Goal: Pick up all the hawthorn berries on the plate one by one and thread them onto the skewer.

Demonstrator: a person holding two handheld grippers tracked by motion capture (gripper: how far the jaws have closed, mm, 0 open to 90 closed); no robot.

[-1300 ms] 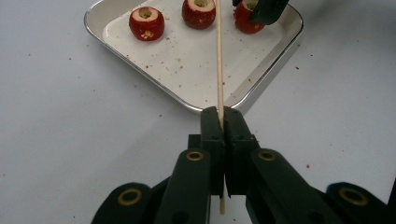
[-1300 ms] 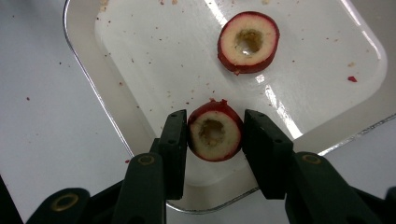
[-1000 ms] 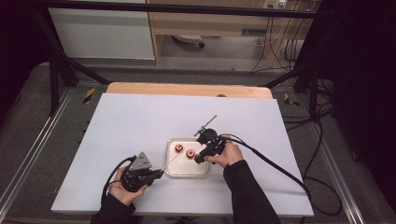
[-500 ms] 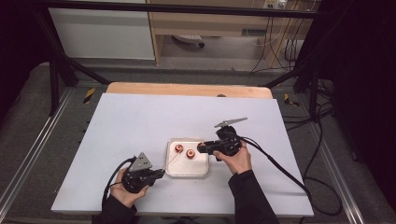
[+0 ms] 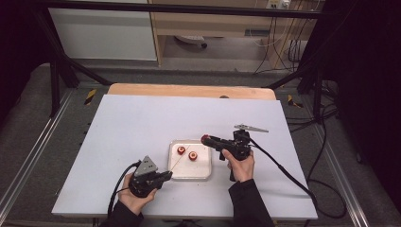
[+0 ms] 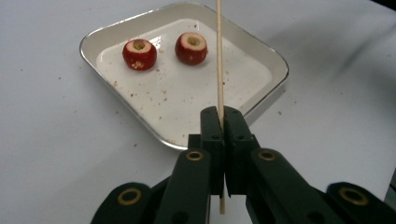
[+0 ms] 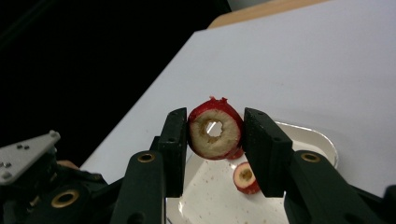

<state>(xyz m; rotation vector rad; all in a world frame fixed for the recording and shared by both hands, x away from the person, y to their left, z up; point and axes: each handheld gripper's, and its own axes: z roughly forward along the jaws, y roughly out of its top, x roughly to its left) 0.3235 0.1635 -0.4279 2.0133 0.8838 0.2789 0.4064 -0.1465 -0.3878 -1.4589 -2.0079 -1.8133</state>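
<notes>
Right gripper view: fingers (image 7: 215,140) pinched red cored fruit (image 7: 215,134); left gripper (image 6: 222,122) clamped thin wooden skewer (image 6: 219,56); best aligned hole with tip.

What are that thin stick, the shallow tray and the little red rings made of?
The thin pale stick looks like bare wood or bamboo: matt, tan, straight. The shallow rectangular tray seems to be glossy white enamel or metal, its rim shining silvery. The red cored fruit pieces look like real fruit, perhaps hawthorn: shiny red skin, pale crumbly flesh, crumbs around.
</notes>
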